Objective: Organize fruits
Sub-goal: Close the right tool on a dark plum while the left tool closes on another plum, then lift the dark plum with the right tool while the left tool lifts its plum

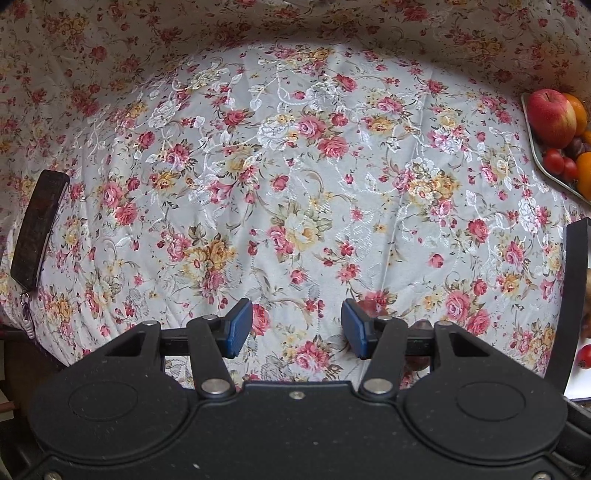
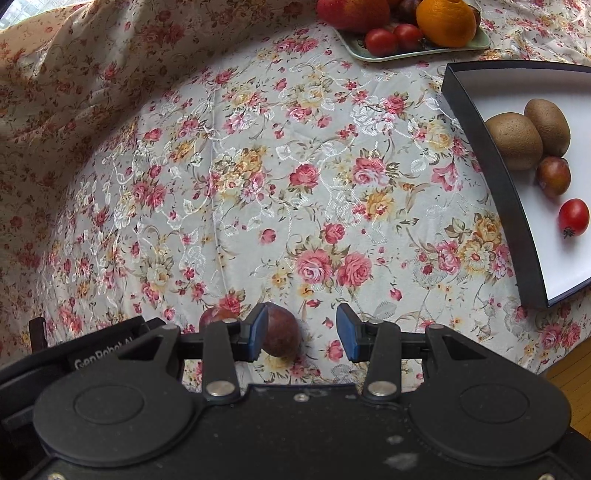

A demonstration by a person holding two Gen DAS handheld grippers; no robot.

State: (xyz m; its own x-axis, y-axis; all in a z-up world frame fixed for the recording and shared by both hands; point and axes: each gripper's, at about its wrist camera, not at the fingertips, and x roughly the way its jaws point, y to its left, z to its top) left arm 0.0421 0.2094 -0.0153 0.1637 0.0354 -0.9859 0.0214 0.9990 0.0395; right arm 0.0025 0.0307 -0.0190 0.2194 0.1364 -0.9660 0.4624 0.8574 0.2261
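Observation:
A dark red plum (image 2: 282, 334) lies on the floral tablecloth between the fingers of my right gripper (image 2: 303, 332), close against the left blue pad (image 2: 258, 330). The jaws stand wide and do not press on it. A second plum (image 2: 216, 315) peeks out behind that finger. My left gripper (image 1: 298, 328) hangs open over bare cloth, nothing between its pads. Both plums show only as dark patches behind its right finger (image 1: 371, 306). A black box (image 2: 524, 251) with a white floor holds two kiwis (image 2: 513, 140), a plum (image 2: 553, 175) and a cherry tomato (image 2: 573, 218).
A pale green tray (image 2: 369, 57) at the back carries an apple (image 2: 351, 13), an orange (image 2: 447, 22) and cherry tomatoes (image 2: 380, 40). A dark flat object (image 1: 38, 229) with a keyring lies at the left table edge. Wooden floor (image 2: 569, 376) shows past the table's right corner.

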